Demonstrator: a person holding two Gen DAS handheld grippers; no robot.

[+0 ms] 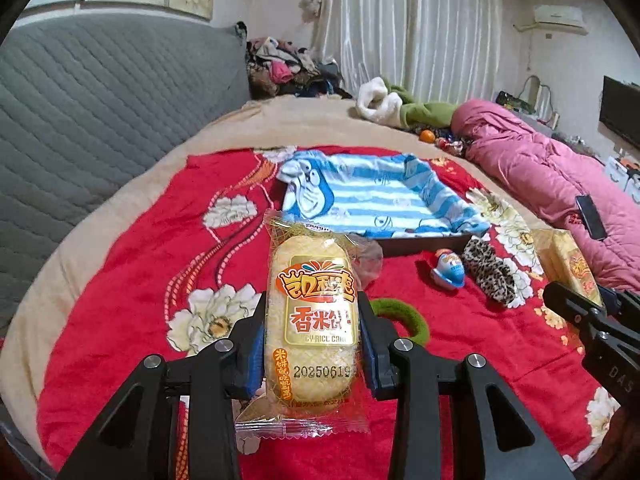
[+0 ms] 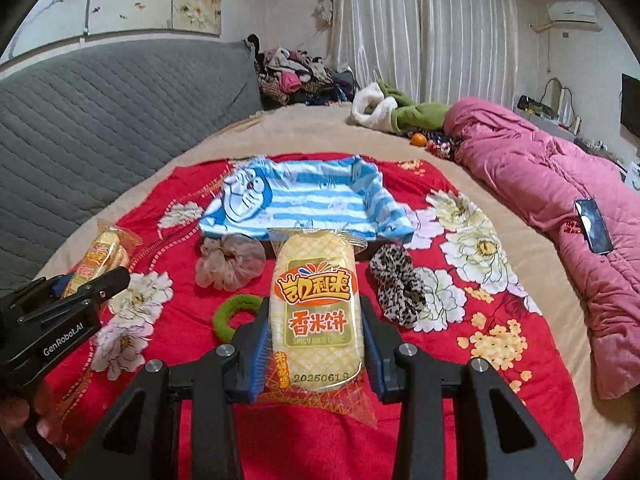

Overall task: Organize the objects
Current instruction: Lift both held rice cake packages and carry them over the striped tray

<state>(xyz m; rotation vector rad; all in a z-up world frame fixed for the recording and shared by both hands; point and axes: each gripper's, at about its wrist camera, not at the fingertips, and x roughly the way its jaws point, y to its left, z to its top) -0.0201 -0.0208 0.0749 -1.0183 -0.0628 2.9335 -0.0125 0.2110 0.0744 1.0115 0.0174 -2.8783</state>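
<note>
I hold one rice cake (image 1: 314,320) clamped in the left gripper (image 1: 314,356) and another (image 2: 316,312) in the right gripper (image 2: 316,360), mid-carry; next, both go into the tray (image 1: 424,242) ahead of the fingers.

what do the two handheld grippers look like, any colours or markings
Both the left gripper and the right gripper are matte black, with angular triangular-cutout arms, silver round bolts and blue pads inside the fingers. White lettering marks the bodies: "GenRobot.AI" on the left, partly readable "DAS" on the right.
</note>
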